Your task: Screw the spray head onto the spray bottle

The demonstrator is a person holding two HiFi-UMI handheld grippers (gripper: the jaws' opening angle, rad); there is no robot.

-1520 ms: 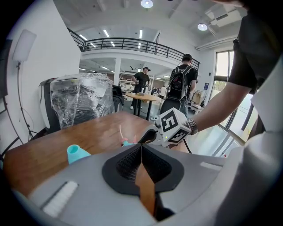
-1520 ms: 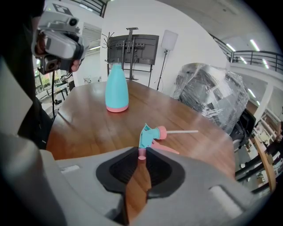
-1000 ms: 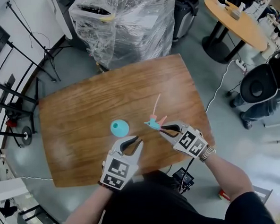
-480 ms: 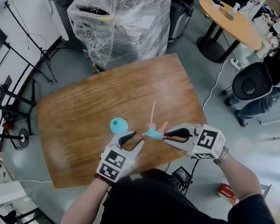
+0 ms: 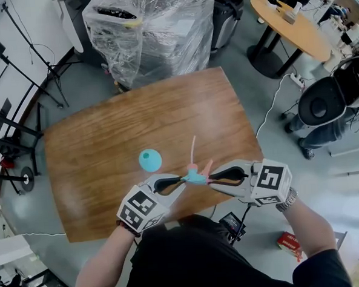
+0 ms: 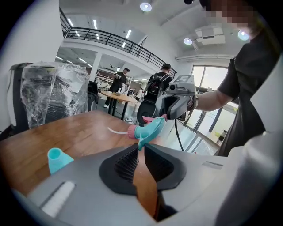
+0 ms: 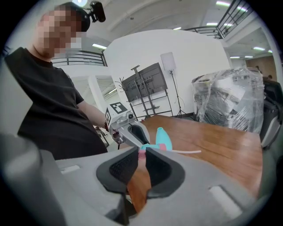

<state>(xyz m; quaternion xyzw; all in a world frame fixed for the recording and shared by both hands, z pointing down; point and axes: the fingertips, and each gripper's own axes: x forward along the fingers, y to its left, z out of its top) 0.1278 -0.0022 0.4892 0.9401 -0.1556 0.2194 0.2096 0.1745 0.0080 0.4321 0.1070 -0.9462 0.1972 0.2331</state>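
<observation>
The spray head (image 5: 195,176) is teal with a pink collar and trigger and a thin white tube. It hangs above the front edge of the wooden table (image 5: 106,138), pinched from both sides. My right gripper (image 5: 210,177) is shut on its pink trigger end (image 7: 141,151). My left gripper (image 5: 180,181) has just been closing and now grips the teal body (image 6: 149,129) at its tips. The teal spray bottle (image 5: 149,160) stands alone on the table just beyond, also seen in the left gripper view (image 6: 57,158) and the right gripper view (image 7: 163,137).
A plastic-wrapped pallet stack (image 5: 154,32) stands past the table's far edge. A round table (image 5: 294,30) and an office chair (image 5: 323,107) are to the right. Black stands (image 5: 8,126) line the left side. People stand in the background of the left gripper view (image 6: 159,84).
The right gripper lifted the spray head off the table and carried it left. The left gripper opened, swung toward it and closed on its teal body.
</observation>
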